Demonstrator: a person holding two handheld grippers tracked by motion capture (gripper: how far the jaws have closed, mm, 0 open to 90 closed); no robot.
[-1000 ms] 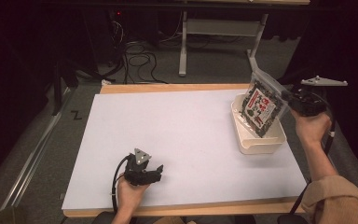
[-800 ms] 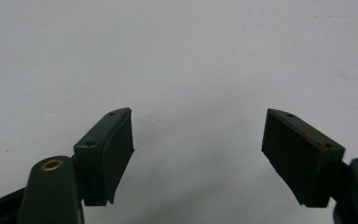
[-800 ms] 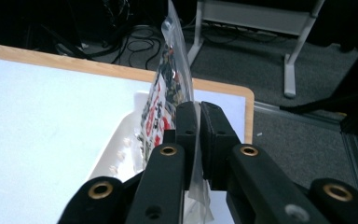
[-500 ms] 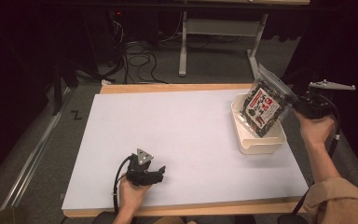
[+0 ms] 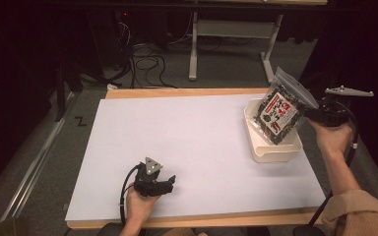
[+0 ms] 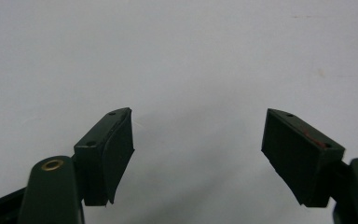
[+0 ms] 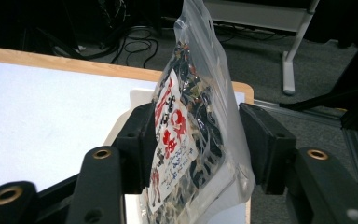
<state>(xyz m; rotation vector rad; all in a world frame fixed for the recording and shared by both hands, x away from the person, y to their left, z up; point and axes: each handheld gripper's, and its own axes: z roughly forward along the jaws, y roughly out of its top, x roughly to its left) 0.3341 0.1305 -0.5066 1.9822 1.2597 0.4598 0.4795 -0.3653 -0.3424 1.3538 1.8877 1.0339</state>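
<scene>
- we see one clear plastic zip bag of dark dried bits with a red-lettered label (image 5: 278,112), standing tilted in one cream plastic tray (image 5: 275,151).
- our right gripper (image 7: 193,140) has just been opening; the bag sits between its jaws, seemingly loose.
- our left gripper (image 6: 198,144) is spread wide, holding nothing.

The bag (image 7: 191,116) is clear plastic, shiny and crinkly, with a paper-like white label printed in red. Dark, dry bits fill it. The tray (image 5: 270,147) looks like smooth cream plastic with a soft shine. The table (image 5: 197,142) has a flat white top that looks matt and smooth, like paper or painted board, and its edge is pale bare wood. The right gripper (image 7: 193,140) has black matt plastic jaws with small brass-coloured rings. The left gripper (image 6: 198,154) has the same dull black jaws, and its pads (image 6: 119,154) look a bit rubbery. The sleeve (image 5: 357,214) is soft tan cloth. The floor (image 5: 64,147) looks like rough grey carpet.
</scene>
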